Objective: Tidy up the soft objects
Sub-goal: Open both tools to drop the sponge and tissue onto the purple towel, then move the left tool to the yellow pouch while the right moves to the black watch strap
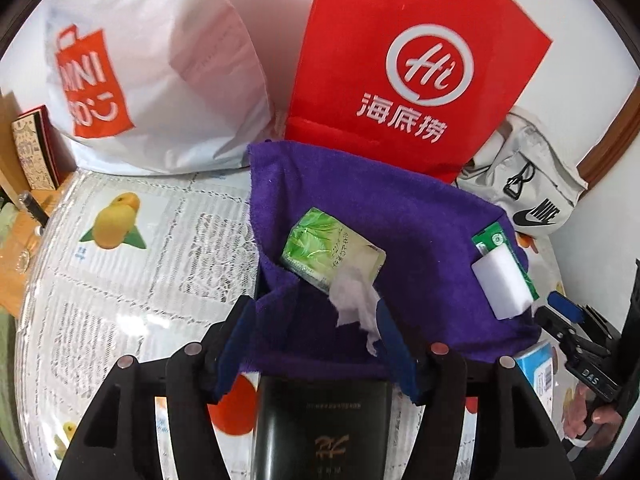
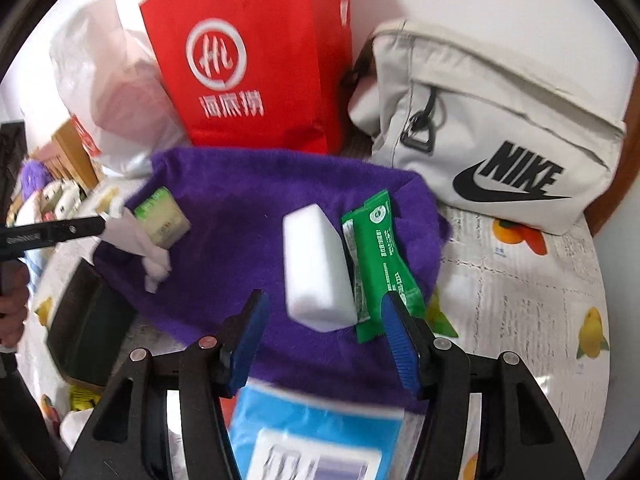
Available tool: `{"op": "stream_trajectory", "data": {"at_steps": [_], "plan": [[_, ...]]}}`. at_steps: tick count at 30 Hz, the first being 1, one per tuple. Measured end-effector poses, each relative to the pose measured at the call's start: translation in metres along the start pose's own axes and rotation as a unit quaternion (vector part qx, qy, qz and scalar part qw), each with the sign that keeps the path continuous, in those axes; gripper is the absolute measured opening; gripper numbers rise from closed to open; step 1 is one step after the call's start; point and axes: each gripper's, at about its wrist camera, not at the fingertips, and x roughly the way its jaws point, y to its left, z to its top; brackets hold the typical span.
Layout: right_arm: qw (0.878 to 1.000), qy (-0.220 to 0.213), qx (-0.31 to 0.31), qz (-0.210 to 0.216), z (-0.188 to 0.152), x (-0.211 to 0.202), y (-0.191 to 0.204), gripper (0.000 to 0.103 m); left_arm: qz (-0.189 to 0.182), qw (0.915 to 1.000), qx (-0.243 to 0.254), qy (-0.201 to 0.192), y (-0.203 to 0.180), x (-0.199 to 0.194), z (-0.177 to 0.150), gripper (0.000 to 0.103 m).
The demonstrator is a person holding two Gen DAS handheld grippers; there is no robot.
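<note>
Both my grippers, left (image 1: 316, 336) and right (image 2: 324, 340), hang half-open and empty above the purple towel (image 1: 400, 220); next, I'd regrip its near edge.

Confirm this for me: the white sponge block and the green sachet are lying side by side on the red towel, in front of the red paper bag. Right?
Not quite: the towel is purple, not red. The right wrist view shows the white sponge block and green sachet side by side on it, with the red paper bag behind.

I see a table (image 1: 120, 280) in fruit-print cloth, on it purple towel (image 1: 380, 208), red bag (image 1: 400, 60), white bag (image 1: 160, 80), grey pouch (image 2: 500, 120), black box (image 1: 324, 432), blue pack (image 2: 312, 432).
</note>
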Motion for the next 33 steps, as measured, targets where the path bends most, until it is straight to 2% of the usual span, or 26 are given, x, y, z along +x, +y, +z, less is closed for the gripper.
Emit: {"op": "stream_trajectory", "data": {"at_steps": [7, 9, 12, 13, 16, 23, 33], "plan": [[1.000, -0.027, 0.003, 0.001, -0.026, -0.048, 0.015, 0.058, -0.003, 0.9982, -0.011, -0.058, 0.002, -0.043, -0.018, 0.061], [0.999, -0.032, 0.006, 0.003, -0.038, -0.063, 0.020, 0.059, -0.011, 0.9981, -0.008, -0.060, 0.002, -0.056, -0.026, 0.061], [0.999, -0.036, 0.008, 0.006, -0.059, -0.083, 0.028, 0.065, -0.018, 0.9977, 0.008, -0.065, -0.001, -0.073, -0.040, 0.061], [0.999, -0.039, 0.008, 0.006, -0.065, -0.089, 0.030, 0.070, -0.012, 0.9977, 0.015, -0.065, -0.003, -0.078, -0.046, 0.061], [0.999, -0.043, 0.009, 0.007, -0.091, -0.107, 0.038, 0.074, 0.004, 0.9971, 0.035, -0.068, -0.006, -0.092, -0.067, 0.061], [0.999, -0.032, 0.024, 0.005, -0.140, -0.127, 0.037, 0.077, 0.004, 0.9985, 0.022, -0.049, 0.000, -0.100, -0.112, 0.063], [0.997, 0.037, 0.064, -0.008, -0.209, -0.103, 0.034, 0.079, 0.009, 0.9999, 0.002, -0.014, 0.011, -0.081, -0.165, 0.064]]}}
